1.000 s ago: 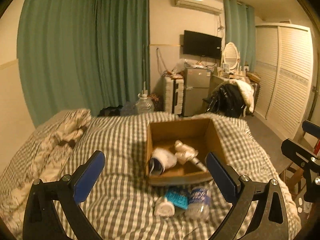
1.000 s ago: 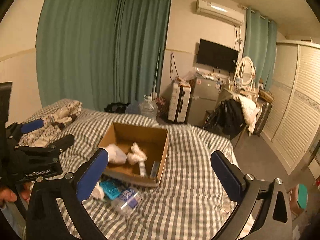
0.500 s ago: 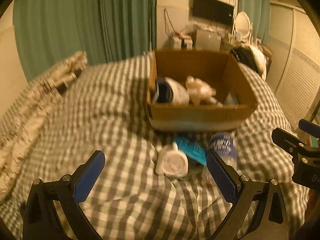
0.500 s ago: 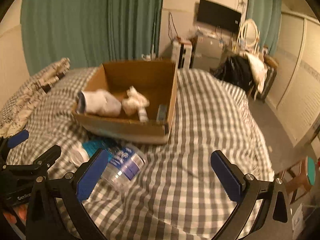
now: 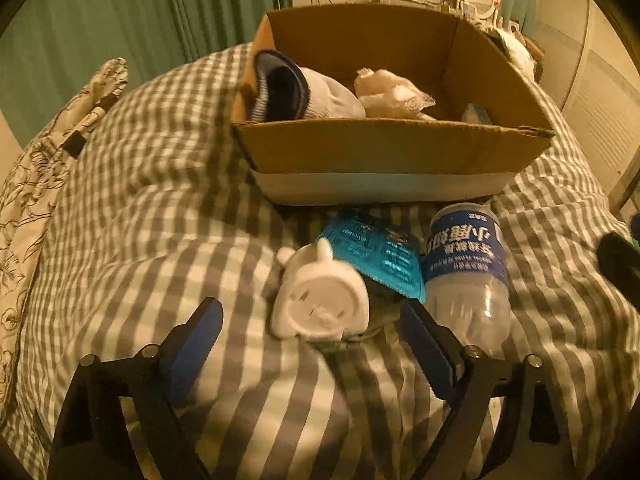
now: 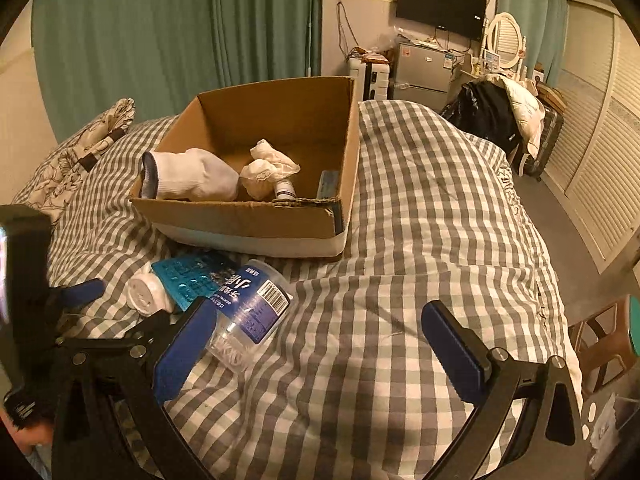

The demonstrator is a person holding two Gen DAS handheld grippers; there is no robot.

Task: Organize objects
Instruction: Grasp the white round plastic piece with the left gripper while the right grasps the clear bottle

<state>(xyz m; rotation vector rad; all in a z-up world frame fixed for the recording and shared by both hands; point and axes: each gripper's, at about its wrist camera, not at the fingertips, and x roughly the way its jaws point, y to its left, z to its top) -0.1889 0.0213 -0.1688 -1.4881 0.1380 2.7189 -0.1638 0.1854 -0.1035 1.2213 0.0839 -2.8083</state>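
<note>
A cardboard box (image 5: pixel 384 152) (image 6: pixel 256 224) sits on the checked bed and holds a white sock (image 5: pixel 320 96) (image 6: pixel 192 178), crumpled plastic (image 5: pixel 394 94) (image 6: pixel 268 166) and a small bottle (image 6: pixel 285 189). In front of it lie a white bear-shaped plug (image 5: pixel 320 300) (image 6: pixel 144 294), a teal packet (image 5: pixel 380 252) (image 6: pixel 188 276) and a clear water bottle with a blue label (image 5: pixel 466 276) (image 6: pixel 248 312). My left gripper (image 5: pixel 312 344) is open, its fingers astride the white plug. My right gripper (image 6: pixel 316 344) is open and empty above the bedspread, its left finger beside the bottle.
A patterned pillow (image 5: pixel 36 184) (image 6: pixel 80 148) lies at the bed's left. Green curtains (image 6: pixel 180 40) hang behind. A fridge (image 6: pixel 420 68), a suitcase (image 6: pixel 368 74), a chair with clothes (image 6: pixel 500 112) and a louvred wardrobe (image 6: pixel 596 140) stand beyond the bed's right side.
Both grippers have dropped and come in close to the bed. The left one now straddles the white plug; the right one hangs beside the water bottle. Both stay open.
</note>
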